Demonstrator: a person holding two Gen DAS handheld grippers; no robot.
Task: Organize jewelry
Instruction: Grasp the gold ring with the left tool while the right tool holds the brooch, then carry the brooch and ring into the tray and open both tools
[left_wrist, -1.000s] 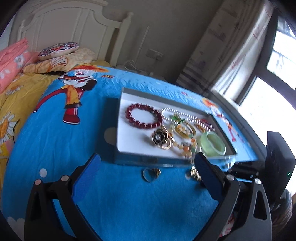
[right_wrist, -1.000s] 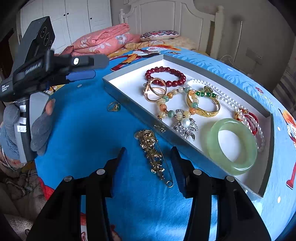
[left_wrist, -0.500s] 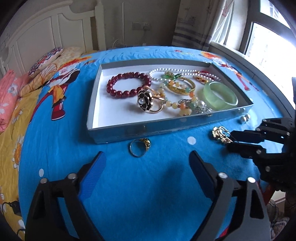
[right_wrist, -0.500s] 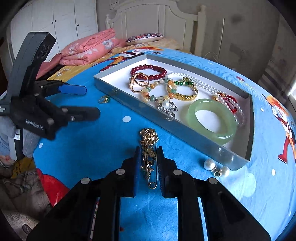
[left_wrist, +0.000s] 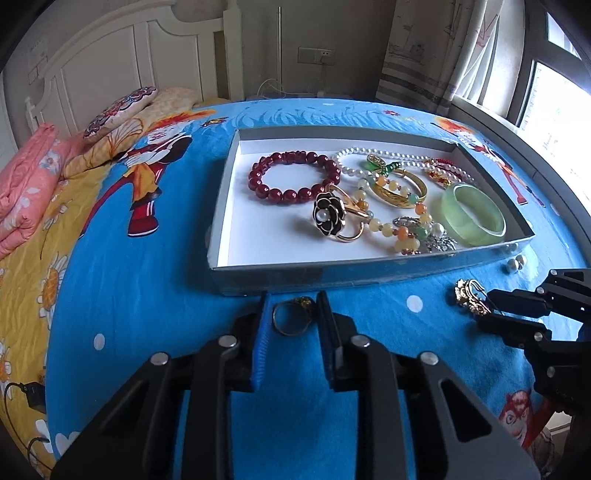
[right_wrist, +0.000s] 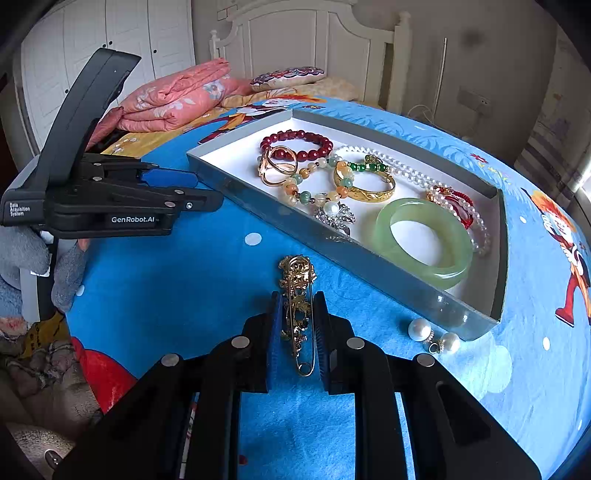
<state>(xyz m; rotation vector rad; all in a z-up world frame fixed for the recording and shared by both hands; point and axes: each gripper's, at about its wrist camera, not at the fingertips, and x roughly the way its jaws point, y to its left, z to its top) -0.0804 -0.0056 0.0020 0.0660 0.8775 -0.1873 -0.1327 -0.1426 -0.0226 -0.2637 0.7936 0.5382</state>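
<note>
Both claws have been closing in: the left gripper (left_wrist: 291, 306), wide a moment ago, is now narrowing around the gold ring (left_wrist: 293, 319), which is lying on the blue blanket (left_wrist: 147, 295) between its pads, just in front of the tray (left_wrist: 229, 206); whether the pads are touching it is unclear. Meanwhile the right gripper (right_wrist: 298, 314) is squeezing the gold brooch (right_wrist: 298, 291), whose top is sticking out past the fingertips toward the tray.
</note>
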